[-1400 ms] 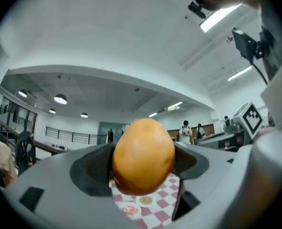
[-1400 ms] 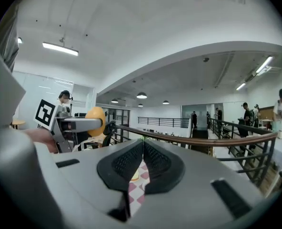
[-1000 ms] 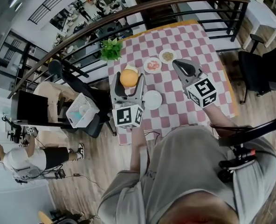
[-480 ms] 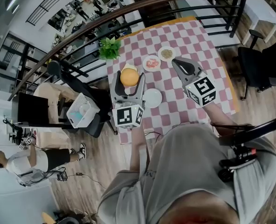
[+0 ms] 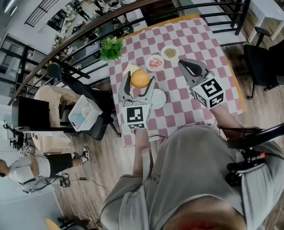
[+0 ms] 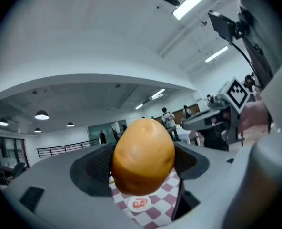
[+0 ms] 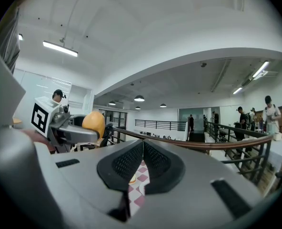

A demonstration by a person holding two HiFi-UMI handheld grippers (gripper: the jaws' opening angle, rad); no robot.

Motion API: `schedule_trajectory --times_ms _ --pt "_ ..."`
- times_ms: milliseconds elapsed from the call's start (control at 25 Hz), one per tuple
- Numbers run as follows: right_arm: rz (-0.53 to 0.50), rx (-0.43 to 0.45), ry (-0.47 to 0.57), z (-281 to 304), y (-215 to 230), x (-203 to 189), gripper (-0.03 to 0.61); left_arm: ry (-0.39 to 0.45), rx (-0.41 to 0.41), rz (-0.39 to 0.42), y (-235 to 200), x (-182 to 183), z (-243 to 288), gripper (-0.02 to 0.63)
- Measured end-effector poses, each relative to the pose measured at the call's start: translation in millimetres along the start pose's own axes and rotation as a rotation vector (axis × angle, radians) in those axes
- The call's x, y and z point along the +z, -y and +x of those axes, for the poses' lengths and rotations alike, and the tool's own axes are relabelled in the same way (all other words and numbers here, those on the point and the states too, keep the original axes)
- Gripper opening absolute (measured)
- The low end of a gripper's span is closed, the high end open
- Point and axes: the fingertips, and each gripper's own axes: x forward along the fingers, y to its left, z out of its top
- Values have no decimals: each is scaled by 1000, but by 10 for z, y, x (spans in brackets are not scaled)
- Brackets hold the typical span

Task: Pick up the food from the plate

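Observation:
A round orange-brown piece of food [image 5: 139, 78] hangs above the left part of the pink checkered table [image 5: 199, 42], and my left gripper [image 5: 139, 79] is shut on it. In the left gripper view the food [image 6: 143, 162] fills the space between the dark pads [image 6: 99, 165]. An empty white plate [image 5: 158, 98] lies just right of that gripper. My right gripper [image 5: 184, 65] hovers over the table's middle right, jaws shut with nothing between them [image 7: 142, 163]. From the right gripper view the held food [image 7: 93, 122] shows at the left.
Two small plates sit further back: one with red food [image 5: 155, 62], one with brownish food [image 5: 171, 52]. A green plant [image 5: 112, 48] stands at the table's far left corner. A curved railing [image 5: 180, 1] runs behind the table; chairs [image 5: 67, 78] stand at its left.
My left gripper has shifted a little to the right and turned its marker cube toward the head camera, the food still held. The right gripper has hardly moved.

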Motion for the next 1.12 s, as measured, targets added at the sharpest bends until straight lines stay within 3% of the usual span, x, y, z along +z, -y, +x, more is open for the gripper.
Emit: schedule_trajectory --times_ms 240,720,920,1120 --pt "21 -56 -28 -221 121 -162 14 -256 -206 194 564 -743 280 382" --pt "152 -251 -135 -1050 333 -825 15 -625 -668 532 1940 -2547 598 382" --pt "186 -318 -167 -1325 349 -996 15 -744 -830 611 2329 -3341 564 382" --pt "209 -389 -192 -1560 429 -1090 14 -875 -935 648 2558 -4036 481 382"
